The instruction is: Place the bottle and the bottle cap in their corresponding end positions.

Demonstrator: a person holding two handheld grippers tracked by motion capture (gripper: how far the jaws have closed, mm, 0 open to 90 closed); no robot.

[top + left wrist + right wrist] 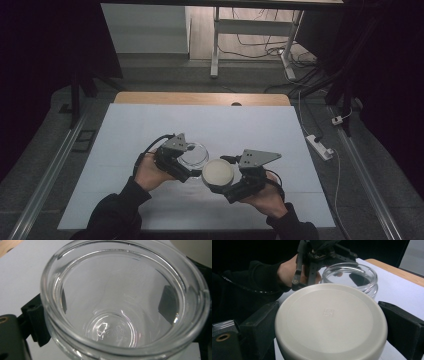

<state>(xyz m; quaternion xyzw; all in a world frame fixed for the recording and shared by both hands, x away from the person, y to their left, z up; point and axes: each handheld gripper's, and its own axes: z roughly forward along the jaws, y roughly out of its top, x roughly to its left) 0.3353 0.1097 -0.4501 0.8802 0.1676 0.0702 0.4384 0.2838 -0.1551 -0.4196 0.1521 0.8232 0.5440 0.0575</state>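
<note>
Clamping the clear glass jar (pixel 195 154) by its wall, the left tongs (pixel 186 161) hold it at the frame's centre, one jaw on each side as the left gripper view shows. The right tongs (pixel 220 184) pinch the round off-white lid (pixel 218 172) by its edge, just lower right of the jar over the white-covered bench (pixel 250 125). Judged step: bringing lid to jar; next it needs levelling and centring over the rim. Embossed marks on the jar base (pixel 110 330) and lid centre (pixel 328 312) are unreadable
</note>
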